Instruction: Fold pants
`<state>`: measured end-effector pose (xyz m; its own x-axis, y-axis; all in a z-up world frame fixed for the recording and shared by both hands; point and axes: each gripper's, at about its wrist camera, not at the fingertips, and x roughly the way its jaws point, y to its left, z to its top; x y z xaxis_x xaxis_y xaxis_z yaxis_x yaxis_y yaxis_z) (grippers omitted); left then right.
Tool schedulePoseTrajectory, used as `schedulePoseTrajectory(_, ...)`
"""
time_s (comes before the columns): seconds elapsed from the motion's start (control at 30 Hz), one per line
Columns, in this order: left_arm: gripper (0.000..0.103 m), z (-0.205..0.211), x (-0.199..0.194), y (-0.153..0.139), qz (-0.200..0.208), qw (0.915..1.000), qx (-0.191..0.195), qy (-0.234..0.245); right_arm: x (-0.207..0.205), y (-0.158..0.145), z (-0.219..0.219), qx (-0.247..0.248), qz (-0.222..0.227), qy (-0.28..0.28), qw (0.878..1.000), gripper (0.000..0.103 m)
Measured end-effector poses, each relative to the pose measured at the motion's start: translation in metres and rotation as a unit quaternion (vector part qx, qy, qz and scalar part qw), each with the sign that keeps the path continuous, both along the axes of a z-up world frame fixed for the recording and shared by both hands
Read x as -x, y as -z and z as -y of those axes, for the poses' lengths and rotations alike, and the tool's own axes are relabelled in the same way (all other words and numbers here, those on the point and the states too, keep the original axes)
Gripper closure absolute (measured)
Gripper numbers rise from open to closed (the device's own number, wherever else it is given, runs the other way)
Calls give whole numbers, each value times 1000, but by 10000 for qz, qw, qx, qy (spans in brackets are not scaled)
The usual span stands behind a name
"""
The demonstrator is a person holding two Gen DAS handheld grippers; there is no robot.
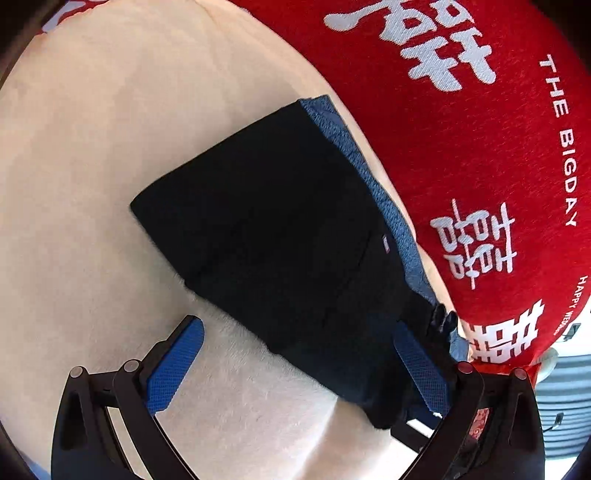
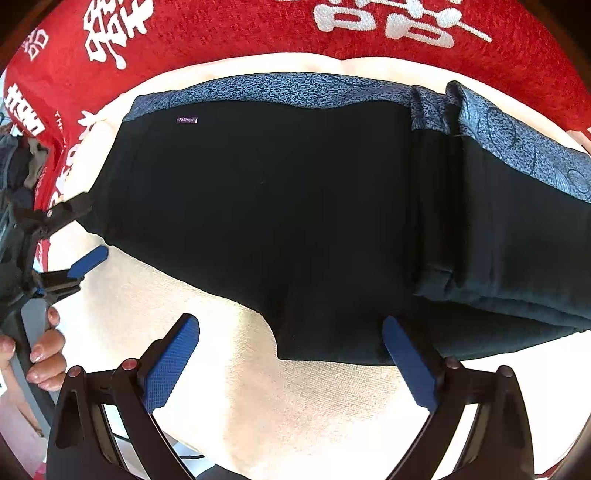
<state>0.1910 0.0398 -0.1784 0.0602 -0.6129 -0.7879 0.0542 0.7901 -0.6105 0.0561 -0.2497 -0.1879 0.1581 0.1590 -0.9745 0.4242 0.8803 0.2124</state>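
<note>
The pants (image 1: 273, 236) are black with a blue patterned side band and lie folded on a cream cushion (image 1: 92, 166). In the right wrist view the pants (image 2: 277, 206) lie across the frame, with a folded-over stack at the right. My left gripper (image 1: 299, 332) is open at the pants' near end, its right finger over the fabric, nothing held. It also shows at the left of the right wrist view (image 2: 83, 236). My right gripper (image 2: 291, 328) is open and empty at the pants' near edge.
A red blanket (image 1: 461, 129) with white characters lies behind the pants, and it also shows in the right wrist view (image 2: 221, 33). The cream cushion (image 2: 258, 398) extends in front of both grippers. A hand (image 2: 40, 350) holds the left gripper's handle.
</note>
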Motion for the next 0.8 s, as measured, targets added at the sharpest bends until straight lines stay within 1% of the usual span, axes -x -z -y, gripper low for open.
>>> schedulePoseTrajectory(0.13,0,1,-8,1,59,9998,149,-77,0,1,-2,-4,37,-40,10000,3)
schedulePoseTrajectory(0.2,0,7,-9,-5,47,9997,241,-88,-1,1,-2,-11,54,-77,10000,3)
schedulePoseTrajectory(0.27,0,17,-7,-21,337,9989,328,7,1,1,-2,-37,71,-101,9999,3)
schedulePoseTrajectory(0.3,0,24,-6,-25,518,9982,263,127,2,0,-1,-53,85,-108,9999,3)
schedulePoseTrajectory(0.33,0,33,-7,-23,605,9979,66,241,3,1,-1,-64,94,-107,9999,3)
schedulePoseTrajectory(0.37,0,39,-9,-16,511,9980,-193,320,4,1,-1,-76,95,-113,9999,3)
schedulePoseTrajectory(0.4,0,42,-13,-5,298,9985,-340,309,4,1,-1,-80,98,-121,9998,3)
schedulePoseTrajectory(0.43,0,41,-17,1,174,9990,-370,207,3,0,-1,-94,95,-116,9998,3)
schedulePoseTrajectory(0.47,1,41,-18,-1,231,9991,-355,96,3,-1,0,-149,91,-87,9998,3)
schedulePoseTrajectory(0.5,3,42,-19,-5,248,9987,-434,20,3,-3,1,-196,92,-56,9997,3)
schedulePoseTrajectory(0.53,14,45,-20,-6,247,9977,-625,-14,4,-6,3,-263,113,-4,9996,3)
schedulePoseTrajectory(0.57,33,49,-21,-7,297,9954,-909,-39,5,-12,6,-333,155,55,9993,3)
schedulePoseTrajectory(0.6,43,51,-21,-8,384,9924,-1171,-18,7,-17,10,-374,186,96,9991,3)
schedulePoseTrajectory(0.63,61,54,-21,-10,514,9888,-1402,49,6,-25,13,-420,237,145,9987,3)
schedulePoseTrajectory(0.7,65,60,-17,-18,874,9820,-1646,312,-1,-43,24,-455,341,250,9981,3)
schedulePoseTrajectory(0.73,67,67,-12,-24,1169,9742,-1858,523,-6,-52,30,-471,388,301,9977,3)
schedulePoseTrajectory(0.77,67,79,-3,-31,1613,9587,-2184,848,-13,-60,35,-513,432,333,9972,3)
schedulePoseTrajectory(0.8,67,94,11,-38,2117,9359,-2545,1206,-22,-68,41,-596,486,350,9964,3)
